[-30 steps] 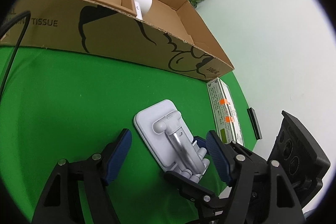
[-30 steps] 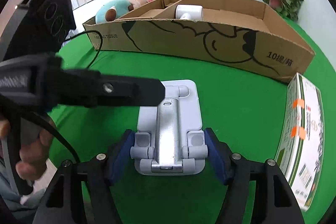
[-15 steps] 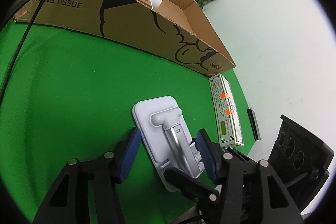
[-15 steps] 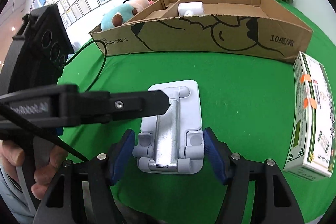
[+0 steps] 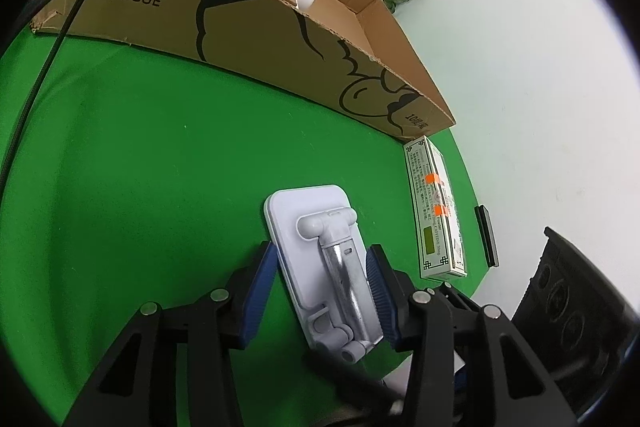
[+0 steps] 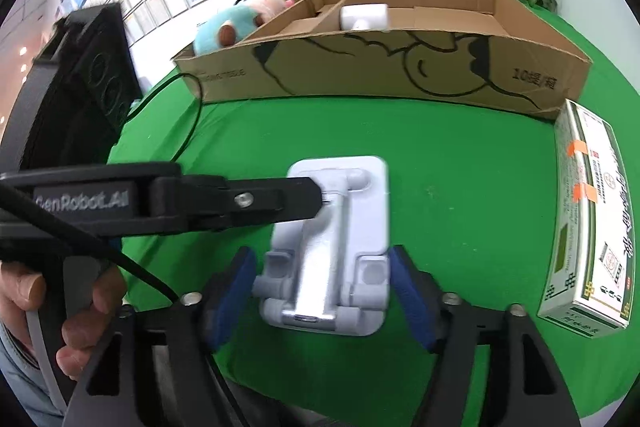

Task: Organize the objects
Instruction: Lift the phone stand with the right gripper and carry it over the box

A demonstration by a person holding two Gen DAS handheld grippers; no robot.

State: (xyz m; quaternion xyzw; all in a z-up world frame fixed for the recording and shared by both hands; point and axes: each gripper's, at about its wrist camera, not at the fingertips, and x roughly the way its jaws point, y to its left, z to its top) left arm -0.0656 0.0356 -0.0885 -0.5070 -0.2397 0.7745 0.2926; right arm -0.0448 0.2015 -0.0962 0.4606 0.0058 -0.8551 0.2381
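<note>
A white folded phone stand (image 5: 320, 247) with a metal arm lies on the green table; it also shows in the right wrist view (image 6: 332, 251). My left gripper (image 5: 320, 291) is shut on its two long sides. My right gripper (image 6: 324, 295) straddles its near end, with its blue pads a little off the sides. The left gripper's finger (image 6: 224, 203) reaches across from the left onto the stand. A long cardboard box (image 6: 380, 59) stands behind, with a white object (image 6: 364, 17) inside.
A green and white carton (image 6: 588, 227) lies right of the stand, also in the left wrist view (image 5: 436, 211). A plush toy (image 6: 236, 25) sits at the box's left end. A black cable (image 5: 36, 87) crosses the table on the left. Potted plants stand behind.
My left gripper has moved forward over the stand and closed on its sides. The right gripper's pads have opened slightly off the stand.
</note>
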